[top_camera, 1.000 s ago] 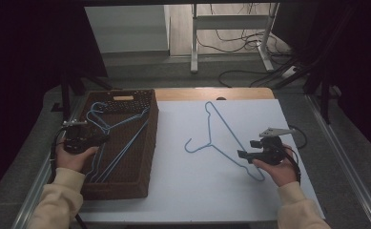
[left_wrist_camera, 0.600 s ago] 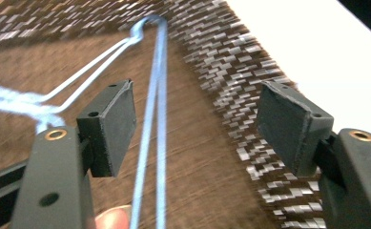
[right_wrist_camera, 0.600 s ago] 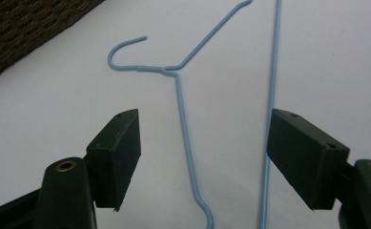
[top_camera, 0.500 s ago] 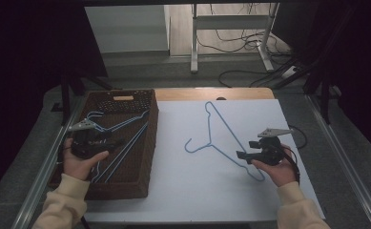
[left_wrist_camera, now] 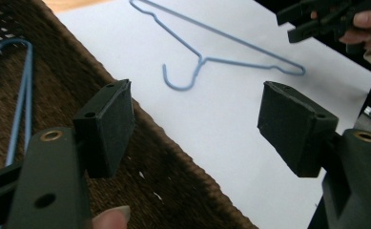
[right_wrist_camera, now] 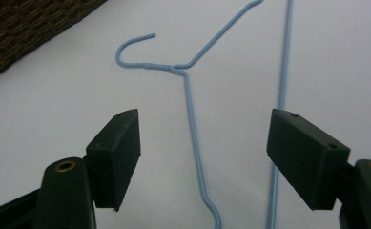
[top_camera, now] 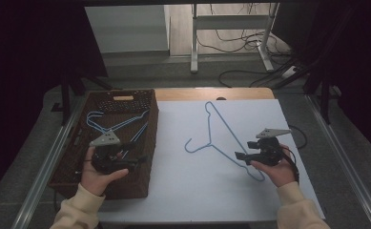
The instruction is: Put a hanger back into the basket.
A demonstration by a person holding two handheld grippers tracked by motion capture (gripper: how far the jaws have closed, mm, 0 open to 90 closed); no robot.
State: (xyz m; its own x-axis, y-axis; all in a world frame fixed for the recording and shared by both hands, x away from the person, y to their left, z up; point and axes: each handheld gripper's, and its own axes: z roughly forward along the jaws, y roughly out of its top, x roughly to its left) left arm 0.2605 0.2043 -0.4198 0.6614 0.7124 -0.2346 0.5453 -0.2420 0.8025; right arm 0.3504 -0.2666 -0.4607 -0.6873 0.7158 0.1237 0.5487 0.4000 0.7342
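- Left hand-held gripper (top_camera: 142, 159): hovering over the brown wicker basket (top_camera: 140, 183), jaws pointing twd the desk's white sheet; jaws standing wide apart w/ nothing btwn them, having just been opening. In the left gripper view its pads (left_wrist_camera: 108, 125) are framing the basket's woven rim and the sheet beyond.
- Right hand-held gripper (top_camera: 238, 155): sitting over the white sheet (top_camera: 183, 191) at the desk's right side, jaws spread, pinching nothing. In the right gripper view the pads (right_wrist_camera: 117, 155) are standing to either side of the hanger's wires w/o touching them.
- Blue wire hanger (top_camera: 216, 125): lying flat on the sheet, approx. centre of the desk, hook end facing the basket, far corner lying under the right hand-held gripper. Also showing in the left gripper view (left_wrist_camera: 231, 59) and the right gripper view (right_wrist_camera: 190, 95).
- More blue hangers (top_camera: 111, 125): lying inside the basket, toward its far end, partly overlapping; exact count can't be told.
- Hands: left hand (top_camera: 97, 176) and right hand (top_camera: 273, 169) each gripping a tool body, cream sleeves entering from the bottom edge.
- Desk (top_camera: 211, 93): wooden edge showing beyond the sheet.
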